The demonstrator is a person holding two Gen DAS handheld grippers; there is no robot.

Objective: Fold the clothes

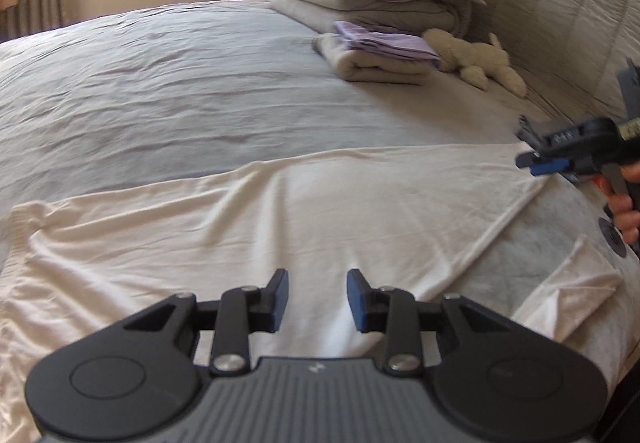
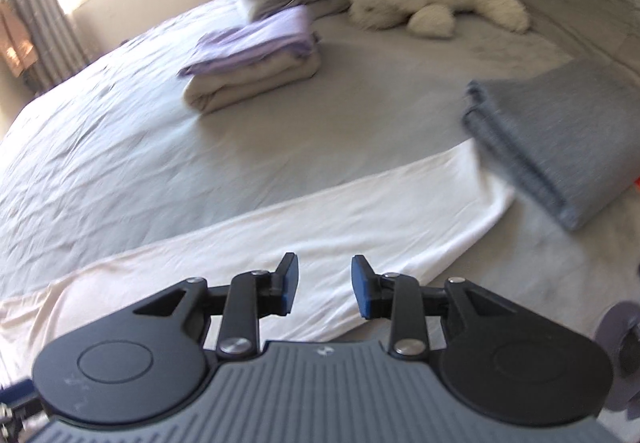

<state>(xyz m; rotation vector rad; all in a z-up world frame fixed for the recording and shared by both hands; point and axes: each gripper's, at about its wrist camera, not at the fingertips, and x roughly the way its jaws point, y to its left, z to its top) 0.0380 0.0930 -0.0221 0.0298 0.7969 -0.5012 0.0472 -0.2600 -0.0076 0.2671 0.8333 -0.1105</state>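
White shirt (image 1: 280,211), spread flat across the bed (image 1: 160,83) for folding; left gripper (image 1: 317,301) and right gripper (image 2: 324,287), fingers apart and empty, poised over its near edge; folded clothes (image 2: 256,59) stacked well apart.

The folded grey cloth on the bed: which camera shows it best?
The right wrist view: the folded grey cloth lies whole and near, beside the white garment. The left wrist view shows almost none of it.
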